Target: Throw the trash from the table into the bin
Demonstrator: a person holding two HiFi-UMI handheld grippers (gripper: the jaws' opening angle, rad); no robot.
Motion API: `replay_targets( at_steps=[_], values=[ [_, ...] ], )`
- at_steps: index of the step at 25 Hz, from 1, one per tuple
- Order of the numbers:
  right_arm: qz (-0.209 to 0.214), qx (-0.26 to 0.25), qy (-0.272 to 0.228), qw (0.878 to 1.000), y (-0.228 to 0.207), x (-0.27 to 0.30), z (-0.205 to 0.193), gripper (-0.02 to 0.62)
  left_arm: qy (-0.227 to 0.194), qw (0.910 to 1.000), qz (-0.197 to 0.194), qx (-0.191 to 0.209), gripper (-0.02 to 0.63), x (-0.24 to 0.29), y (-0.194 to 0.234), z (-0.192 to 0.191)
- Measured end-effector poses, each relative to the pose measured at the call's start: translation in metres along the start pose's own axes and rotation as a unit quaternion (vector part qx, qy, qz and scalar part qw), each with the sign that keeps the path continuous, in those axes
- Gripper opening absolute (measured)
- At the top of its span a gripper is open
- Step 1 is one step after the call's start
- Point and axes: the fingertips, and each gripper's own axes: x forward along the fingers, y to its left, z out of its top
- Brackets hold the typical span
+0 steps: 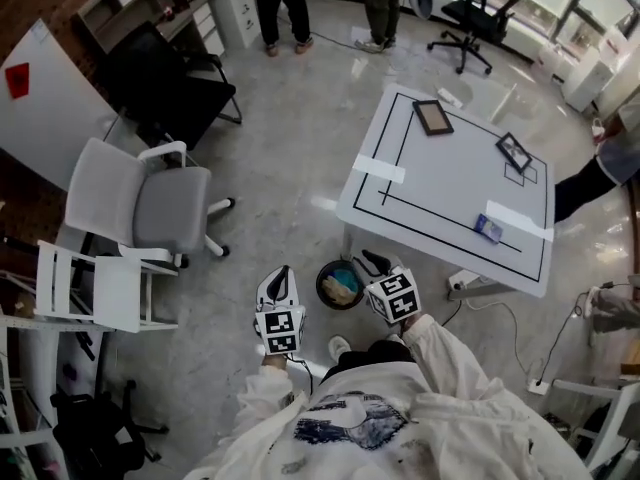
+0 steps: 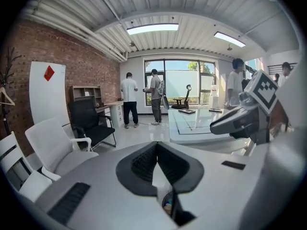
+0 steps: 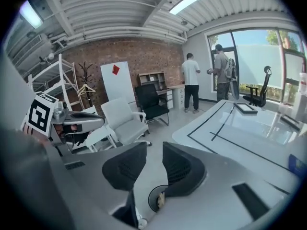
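1. Lying flat on the white table (image 1: 440, 183), close to its near edge, is a small blue packet (image 1: 488, 229). It's the only loose scrap I can make out up there, and it's sitting well apart from both grippers.
2. R gripper (image 3: 154, 148) is hanging w/ its jaws narrowly apart. Its pads (image 3: 180, 169) aren't touching anything, and only floor is showing thru the gap.
3. L gripper (image 2: 157, 146) is showing its jaw tips meeting, w/ nothing held btw them.
4. The round dark bin (image 1: 340, 284) is standing on the floor btw the two grippers in the head view, just beside the table's near corner. It's holding yellowish & blue scraps, and it's showing low down past the jaws in both gripper views.
5. The table's near edge is lying btw the R gripper and the blue packet.
6. One dark frame (image 1: 433, 116) and a second frame (image 1: 513, 151) are lying on the table's far half, well apart from the packet.
7. Off to the left, a grey office chair (image 1: 150, 208), a black chair (image 1: 175, 93) and a white chair (image 1: 95, 286) are standing on the floor (image 1: 290, 168).
8. Two people (image 1: 283, 3) are standing at the far end of the room.
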Motion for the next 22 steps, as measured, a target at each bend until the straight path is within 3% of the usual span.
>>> replay_targets(
  at_steps=[7, 13, 22],
  values=[
    [-0.051, 0.009, -0.051, 0.997, -0.025, -0.049, 0.030, 0.087, -0.032, 0.9983, -0.042, 0.026, 0.008, 0.006, -0.030, 0.047],
    [-0.102, 0.020, -0.091, 0.990, -0.048, -0.097, 0.055, 0.061, -0.055, 0.9920, -0.101, 0.053, 0.008, 0.011, -0.076, 0.085],
    [-0.164, 0.050, -0.135, 0.976, -0.099, -0.172, 0.050, 0.032, -0.071, 0.9795, -0.164, 0.093, 0.008, 0.022, -0.152, 0.118]
  ],
)
